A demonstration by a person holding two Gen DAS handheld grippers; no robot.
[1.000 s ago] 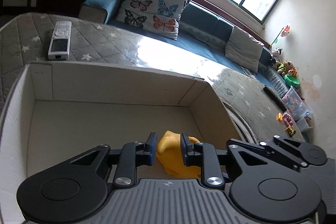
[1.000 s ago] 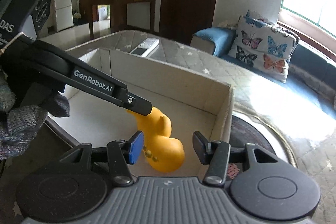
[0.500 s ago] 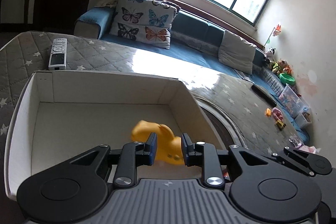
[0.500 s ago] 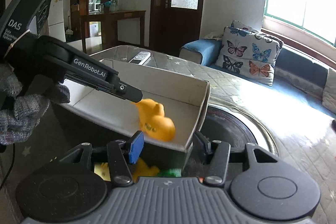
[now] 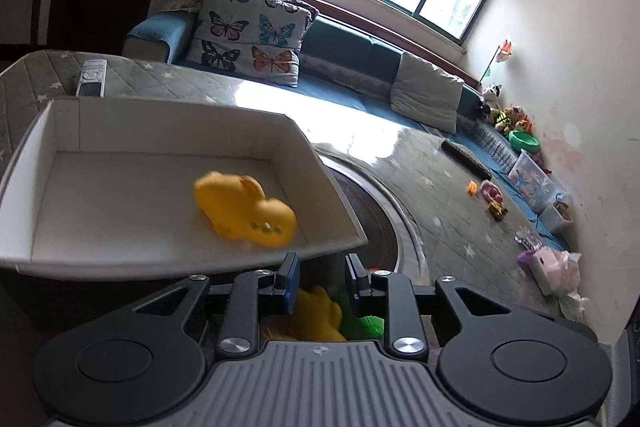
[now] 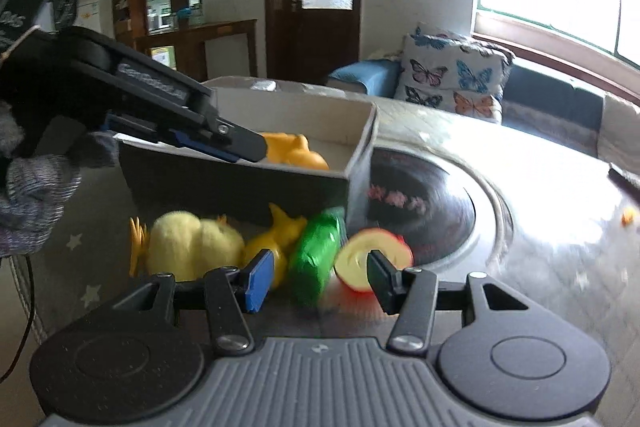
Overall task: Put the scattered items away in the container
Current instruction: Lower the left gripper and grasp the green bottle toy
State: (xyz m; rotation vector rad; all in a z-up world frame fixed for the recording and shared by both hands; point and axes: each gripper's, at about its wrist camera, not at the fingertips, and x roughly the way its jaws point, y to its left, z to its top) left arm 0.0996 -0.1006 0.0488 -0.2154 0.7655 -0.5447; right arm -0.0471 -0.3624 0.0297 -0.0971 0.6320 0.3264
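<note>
**Now 1 duck is boxed, 4 toys wait below**

Now look at the orange rubber duck (image 5: 244, 211): it lies on its side on the floor of the white box (image 5: 24, 155), centre-left of the left wrist frame, touching neither gripper. Below the box's near wall, in the lower middle of the right wrist frame, you have 4 loose pieces close together: a fluffy yellow chick (image 6: 188, 247), a small yellow duck (image 6: 276, 239), a green wrapped packet (image 6: 316, 259) and a red-and-yellow apple half (image 6: 374, 255).

These look light. The chick should be soft and squash under the pads, so take it across the body. The packet looks glossy and may slip; pinch it across its narrow middle. The apple half looks stiff; grip it across its rim.

Your left gripper (image 5: 320, 277) is parted only narrowly and carries nothing, its tips just in front of the box's near edge. Your right gripper (image 6: 318, 277) stands wide apart and bare, its pads framing the packet and the apple half without touching either, as far as the blur lets you judge.
</note>
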